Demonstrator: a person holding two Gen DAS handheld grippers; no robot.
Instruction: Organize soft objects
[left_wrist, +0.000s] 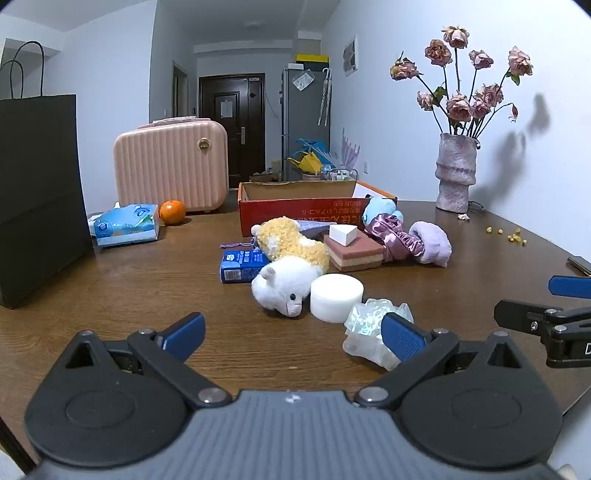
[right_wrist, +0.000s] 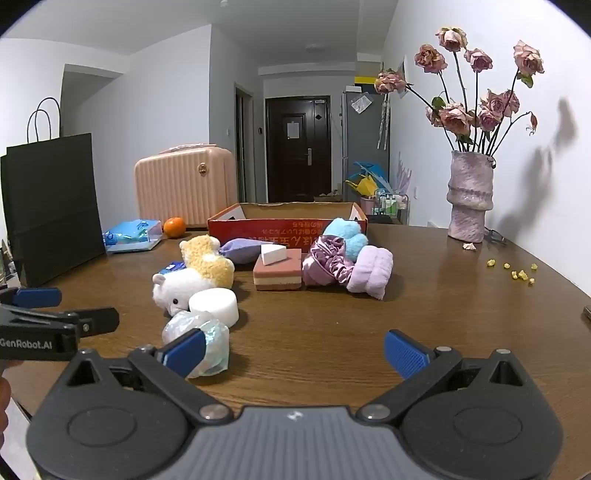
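Both claws stand spread as wide as they go and hold nothing: the left gripper (left_wrist: 291, 334) and the right gripper (right_wrist: 293, 350) hover side by side low over the near part of the brown wooden table (left_wrist: 122, 295), tilted a little downward. Nearest thing is a crumpled clear plastic bundle (left_wrist: 369, 317), partly hidden behind the left gripper's right finger in its own view; whether pad and plastic touch cannot be told. Just behind it a white foam cylinder (left_wrist: 336, 297), pressed against a white plush animal (left_wrist: 284, 286) lying on its side, with a yellow plush (left_wrist: 291, 242) across its back. Judgement: no step is begun yet; the plastic bundle or the foam cylinder looks the easiest first pick, being nearest and clear of the pile. Take one item at a time, close gently since everything here will squash, and lift straight up so neighbours stay put. Farther back a layered pink sponge block (left_wrist: 356, 253) with a white wedge (left_wrist: 343, 234) on top, a purple satin scrunchie (left_wrist: 393, 232), a folded lilac cloth (left_wrist: 434, 243), a blue fluffy piece (left_wrist: 380, 210). Behind these an open red cardboard box (left_wrist: 295, 210), likely the destination. Off left: small blue carton (left_wrist: 240, 266), tissue pack (left_wrist: 125, 225), orange (left_wrist: 171, 212), black paper bag (left_wrist: 37, 192), pink ribbed case (left_wrist: 171, 171). Right rear: vase of dried roses (left_wrist: 456, 171), yellow crumbs (left_wrist: 511, 232) scattered near it. Beyond, white walls, a hallway, a dark door (left_wrist: 232, 122).
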